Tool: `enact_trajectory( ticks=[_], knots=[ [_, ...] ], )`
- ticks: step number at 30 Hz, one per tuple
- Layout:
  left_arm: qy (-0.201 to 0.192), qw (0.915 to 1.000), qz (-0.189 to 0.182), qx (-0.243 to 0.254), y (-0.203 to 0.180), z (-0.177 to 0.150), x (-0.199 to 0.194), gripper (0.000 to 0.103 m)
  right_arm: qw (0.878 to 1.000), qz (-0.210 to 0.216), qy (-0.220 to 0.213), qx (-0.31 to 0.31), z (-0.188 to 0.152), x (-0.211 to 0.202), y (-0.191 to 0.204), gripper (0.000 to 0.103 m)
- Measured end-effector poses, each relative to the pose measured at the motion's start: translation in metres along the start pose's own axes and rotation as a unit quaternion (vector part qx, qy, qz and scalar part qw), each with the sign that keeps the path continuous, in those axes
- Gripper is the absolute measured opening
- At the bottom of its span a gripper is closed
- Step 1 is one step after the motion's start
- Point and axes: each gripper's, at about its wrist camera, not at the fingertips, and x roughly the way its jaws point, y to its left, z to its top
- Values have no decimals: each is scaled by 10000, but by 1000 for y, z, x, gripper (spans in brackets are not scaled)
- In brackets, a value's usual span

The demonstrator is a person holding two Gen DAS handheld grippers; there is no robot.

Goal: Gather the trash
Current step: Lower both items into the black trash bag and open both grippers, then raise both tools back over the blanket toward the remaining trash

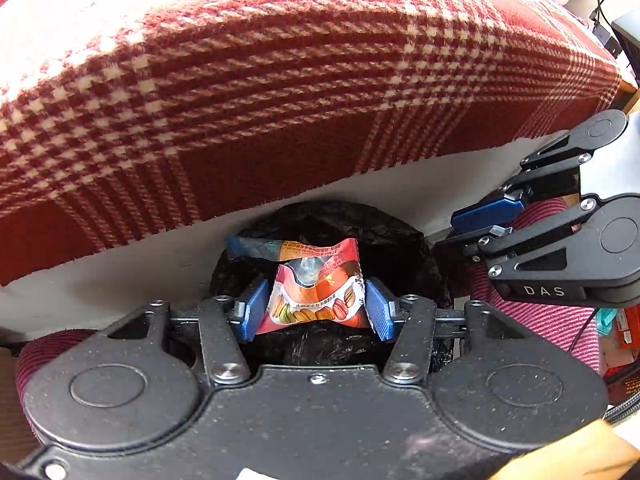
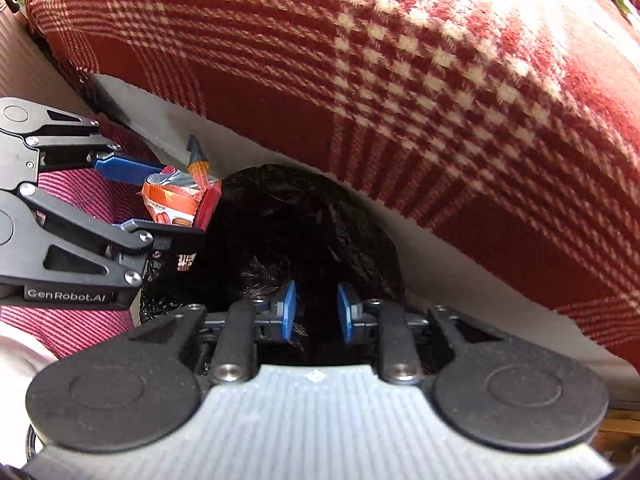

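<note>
left gripper (image 1: 316,308) gripping snack wrapper (image 1: 316,300), black bin bag (image 2: 312,232) below

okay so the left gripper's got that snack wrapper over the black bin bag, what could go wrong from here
The snack wrapper, crumpled between the left gripper pads, sits near the rim of the black bin bag; released there it might fall outside. The right gripper hangs empty over the same opening, so the two could bump.
</note>
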Motion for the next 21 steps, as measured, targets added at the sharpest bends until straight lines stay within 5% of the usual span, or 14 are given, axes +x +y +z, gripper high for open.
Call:
enact_trajectory(
  ticks=[5,21],
  knots=[
    [75,9999,-72,17,1,4,7,60,10000,14,4,31,8,1,-1,46],
    [184,9997,-141,-12,-3,14,9,80,9999,20,-67,75,16,-15,-5,54]
  ],
)
